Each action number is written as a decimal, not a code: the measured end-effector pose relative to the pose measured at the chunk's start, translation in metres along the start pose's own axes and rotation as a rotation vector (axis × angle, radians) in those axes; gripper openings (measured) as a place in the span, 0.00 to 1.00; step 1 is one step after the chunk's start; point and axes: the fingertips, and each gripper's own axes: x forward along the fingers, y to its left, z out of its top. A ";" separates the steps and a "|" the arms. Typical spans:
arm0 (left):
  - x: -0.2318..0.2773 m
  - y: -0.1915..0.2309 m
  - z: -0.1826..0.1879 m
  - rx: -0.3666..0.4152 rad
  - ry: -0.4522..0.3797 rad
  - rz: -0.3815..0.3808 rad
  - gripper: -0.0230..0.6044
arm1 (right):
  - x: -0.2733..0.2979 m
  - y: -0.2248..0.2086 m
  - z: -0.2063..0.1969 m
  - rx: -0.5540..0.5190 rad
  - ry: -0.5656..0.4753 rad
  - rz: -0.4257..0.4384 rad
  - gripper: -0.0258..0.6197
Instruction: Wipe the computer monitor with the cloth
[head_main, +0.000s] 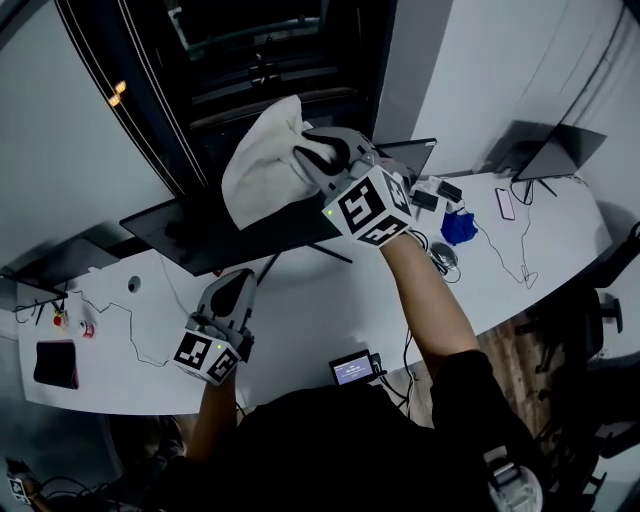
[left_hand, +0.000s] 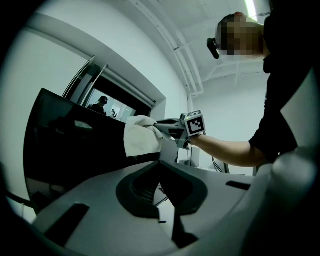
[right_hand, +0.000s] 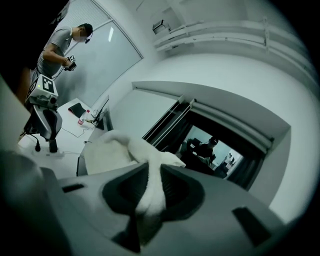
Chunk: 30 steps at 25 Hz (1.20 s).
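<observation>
The long white surface (head_main: 330, 310) curves across the head view, with a wall and a dark glazed opening behind it. On it stands the wide dark monitor (head_main: 200, 235), seen from above and tilted in the frame. In the left gripper view the monitor (left_hand: 65, 145) fills the left side as a black panel.

The white cloth (head_main: 262, 160) is up at the monitor's top edge, bunched at one end and hanging loose at the other. The left gripper view shows the cloth (left_hand: 141, 135) overlapping the upper right part of the screen. Whether it presses on the glass cannot be told.

The right gripper (head_main: 318, 158) is raised above the monitor, and its fingers are clamped on the bunched end. In its own view the cloth (right_hand: 150, 185) runs as a thick white strip straight between the two fingers and spreads out beyond them.

The left gripper (head_main: 232, 290) is low over the surface just in front of the monitor's lower edge, pointing toward it. Its fingers are drawn together with nothing between them. From there the right gripper (left_hand: 165, 127) shows side-on with the cloth at its tip.

A laptop (head_main: 560, 150) stands open at the far right end. Another person (right_hand: 57, 47) stands beyond the surface in the right gripper view. A dark red pad (head_main: 55, 362) lies at the left end. A crumpled blue thing (head_main: 460, 227) and a phone (head_main: 505, 203) lie near the laptop among thin cables. A small device with a lit screen (head_main: 353, 370) sits at the near edge.
</observation>
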 end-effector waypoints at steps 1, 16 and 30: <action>0.004 -0.005 -0.002 -0.001 0.003 -0.007 0.03 | -0.004 -0.004 -0.005 0.002 0.005 -0.006 0.16; 0.058 -0.058 -0.019 -0.005 0.024 -0.067 0.02 | -0.063 -0.064 -0.076 0.034 0.066 -0.087 0.16; 0.095 -0.077 -0.018 0.008 0.020 -0.091 0.03 | -0.108 -0.123 -0.144 0.112 0.113 -0.189 0.16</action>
